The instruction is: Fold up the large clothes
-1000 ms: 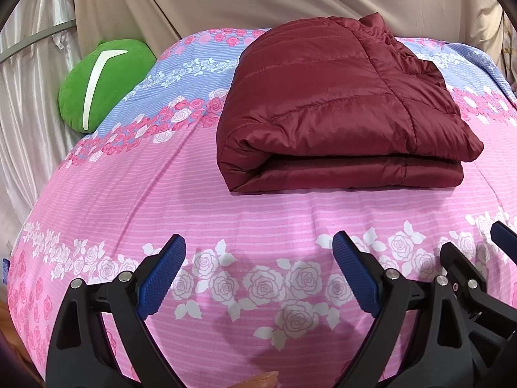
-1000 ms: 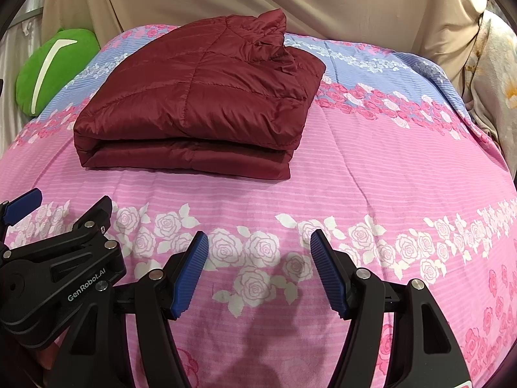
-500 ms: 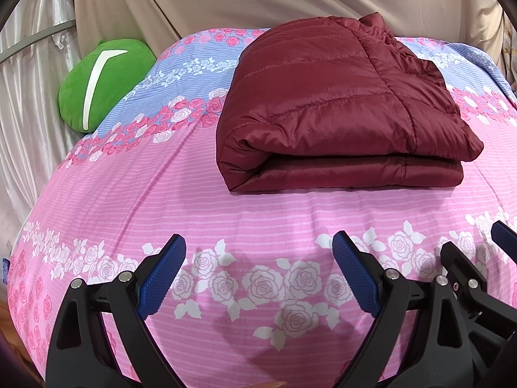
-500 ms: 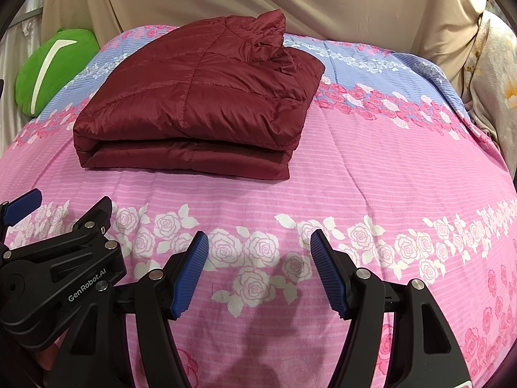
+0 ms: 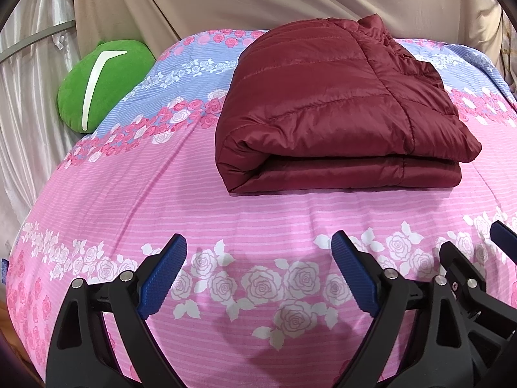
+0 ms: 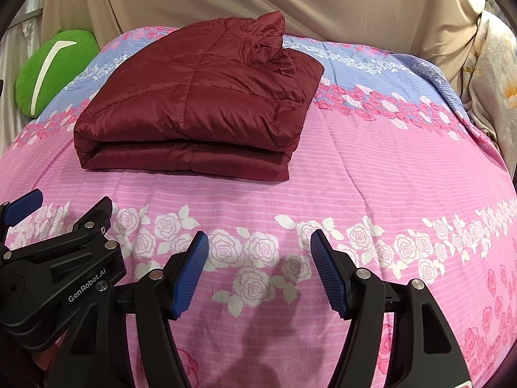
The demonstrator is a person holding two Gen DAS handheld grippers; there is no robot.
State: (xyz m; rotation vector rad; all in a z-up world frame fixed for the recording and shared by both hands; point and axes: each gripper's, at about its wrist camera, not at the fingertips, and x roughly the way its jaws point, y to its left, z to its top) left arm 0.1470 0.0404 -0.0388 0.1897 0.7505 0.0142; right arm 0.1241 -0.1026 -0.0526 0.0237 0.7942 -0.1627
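A dark red quilted puffer jacket (image 5: 339,106) lies folded into a thick rectangle on the pink and blue rose-print bed cover (image 5: 226,213). It also shows in the right wrist view (image 6: 200,103), its collar bunched at the far end. My left gripper (image 5: 258,252) is open and empty, hovering over the cover in front of the jacket, apart from it. My right gripper (image 6: 257,245) is open and empty too, beside the left one, whose body (image 6: 61,274) shows at the lower left of the right wrist view.
A green plush cushion (image 5: 97,80) sits at the bed's far left edge. Beige drapes (image 5: 258,0) hang behind the bed. A floral cloth (image 6: 494,74) hangs at the far right. The cover (image 6: 387,177) slopes down on both sides.
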